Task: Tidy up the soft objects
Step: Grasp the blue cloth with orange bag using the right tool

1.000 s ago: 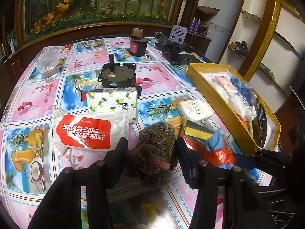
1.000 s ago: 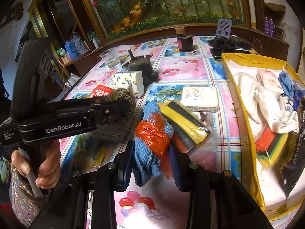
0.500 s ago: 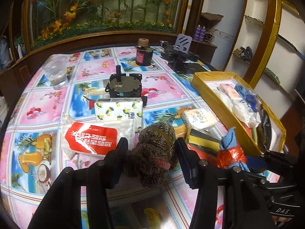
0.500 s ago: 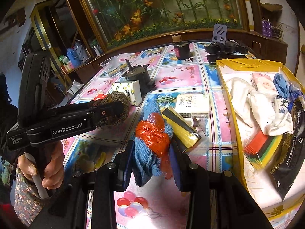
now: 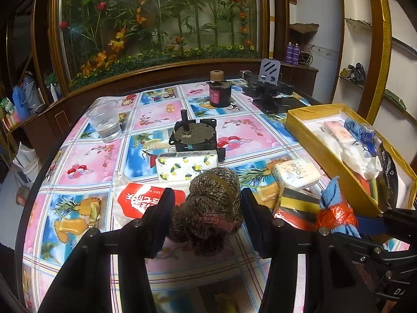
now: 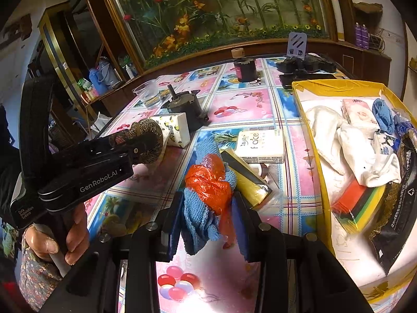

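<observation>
Tablecloth squares of pink and blue fruit prints cover the table (image 5: 161, 112), where both tools work side by side. The left hand-held gripper (image 5: 207, 217) pinches a speckled brown knitted bundle (image 5: 211, 203) between its black fingers, just above the cloth and in front of a red-and-white plastic pack (image 5: 140, 198) and a white lemon-print tissue pack (image 5: 186, 164). The right hand-held gripper (image 6: 208, 217) is pressed tight on a blue terry cloth tied with orange plastic (image 6: 208, 185), held over the table near a yellow-and-black sponge pack (image 6: 247, 180) and a white "face" tissue pack (image 6: 260, 143). To the right sits an open yellow cardboard box (image 6: 312, 140) already holding white cloths (image 6: 346, 140), a pink packet and blue fabric. A hand (image 6: 60, 240) grips the left tool's handle.
</observation>
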`<state>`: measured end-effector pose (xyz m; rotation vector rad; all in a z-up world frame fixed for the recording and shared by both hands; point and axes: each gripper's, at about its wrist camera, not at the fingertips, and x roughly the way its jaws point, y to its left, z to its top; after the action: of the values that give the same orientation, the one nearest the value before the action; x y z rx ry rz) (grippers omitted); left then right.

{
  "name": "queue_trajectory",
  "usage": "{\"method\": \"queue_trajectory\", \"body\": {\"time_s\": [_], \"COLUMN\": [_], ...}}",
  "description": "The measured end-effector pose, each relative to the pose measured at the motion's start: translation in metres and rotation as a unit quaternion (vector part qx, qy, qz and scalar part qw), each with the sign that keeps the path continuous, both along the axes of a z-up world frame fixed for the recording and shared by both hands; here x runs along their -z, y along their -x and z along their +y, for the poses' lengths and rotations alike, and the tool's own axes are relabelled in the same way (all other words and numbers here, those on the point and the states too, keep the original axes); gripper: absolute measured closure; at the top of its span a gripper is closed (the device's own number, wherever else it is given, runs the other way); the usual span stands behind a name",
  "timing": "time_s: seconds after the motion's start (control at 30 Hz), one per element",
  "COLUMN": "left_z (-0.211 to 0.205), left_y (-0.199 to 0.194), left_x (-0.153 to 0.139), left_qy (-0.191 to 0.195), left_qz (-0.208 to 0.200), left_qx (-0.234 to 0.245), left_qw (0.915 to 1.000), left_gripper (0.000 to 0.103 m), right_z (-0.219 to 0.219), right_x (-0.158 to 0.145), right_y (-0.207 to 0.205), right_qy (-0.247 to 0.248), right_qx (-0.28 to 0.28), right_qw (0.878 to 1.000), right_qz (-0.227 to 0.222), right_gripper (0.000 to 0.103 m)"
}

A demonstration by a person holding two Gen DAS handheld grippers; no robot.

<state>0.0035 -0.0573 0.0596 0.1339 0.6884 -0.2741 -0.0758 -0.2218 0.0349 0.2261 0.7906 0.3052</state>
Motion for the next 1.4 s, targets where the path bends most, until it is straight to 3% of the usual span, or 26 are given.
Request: {"method": "queue_trajectory", "body": {"time_s": [0.73,1.4], "left_z": [-0.020,-0.022], "left_y": [0.018,0.020], "left_x": [-0.001,-0.001], "left_qy": [-0.053,-0.057], "left_qz": [-0.053,-0.056], "left_qx": [-0.008,-0.007], "left_qw": [0.9972,0.9968], "left_gripper": [0.052,0.052], "right_z": [-0.008,-0.011], "right_x": [-0.003,-0.003], "right_y": [0.005,0.005], "right_qy": [-0.007,-0.011], "right_qx": [0.009,0.015], "right_qw": [1.000,1.000], "right_qz": [-0.005,-0.002], "right_gripper": [0.064,0.064]}}
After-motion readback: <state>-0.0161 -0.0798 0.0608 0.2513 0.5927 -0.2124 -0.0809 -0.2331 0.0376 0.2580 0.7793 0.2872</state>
